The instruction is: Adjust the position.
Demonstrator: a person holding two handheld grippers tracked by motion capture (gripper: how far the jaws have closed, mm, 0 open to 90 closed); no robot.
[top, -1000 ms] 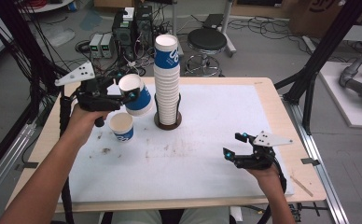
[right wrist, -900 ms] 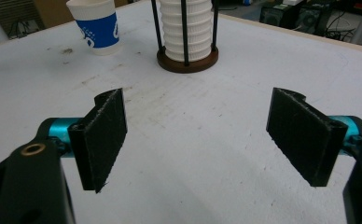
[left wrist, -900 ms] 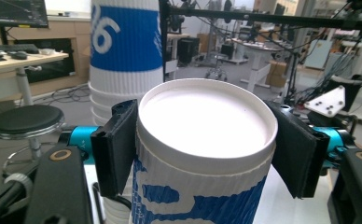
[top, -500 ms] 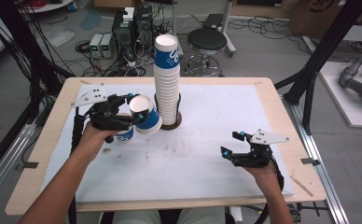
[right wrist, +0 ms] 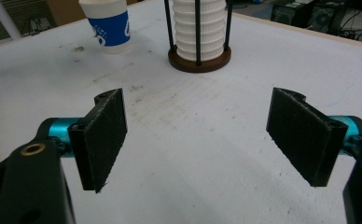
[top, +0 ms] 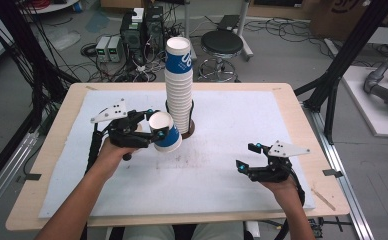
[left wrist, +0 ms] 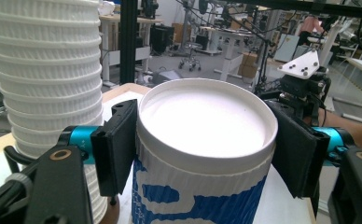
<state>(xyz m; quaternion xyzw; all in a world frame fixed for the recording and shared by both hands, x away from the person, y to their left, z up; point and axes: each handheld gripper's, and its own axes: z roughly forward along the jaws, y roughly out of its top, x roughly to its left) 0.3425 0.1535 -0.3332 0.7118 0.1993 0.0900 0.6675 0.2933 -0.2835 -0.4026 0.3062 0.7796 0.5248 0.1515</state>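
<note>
Even, diffuse indoor light falls from overhead, and the high view is bright without harsh contrast. The white tabletop (top: 232, 170) reflects softly, with no glare; shadows under the hands are faint and short. That view is slightly soft overall (fine detail smears on the floor clutter behind). In the left gripper view, the near paper cup (left wrist: 202, 154) is fairly sharp, its white inside almost washed out, while the room beyond goes hazy and bright. The right gripper view bends straight lines at its edges, and the black pads (right wrist: 105, 135) of the tongs stay dark but legible.
</note>
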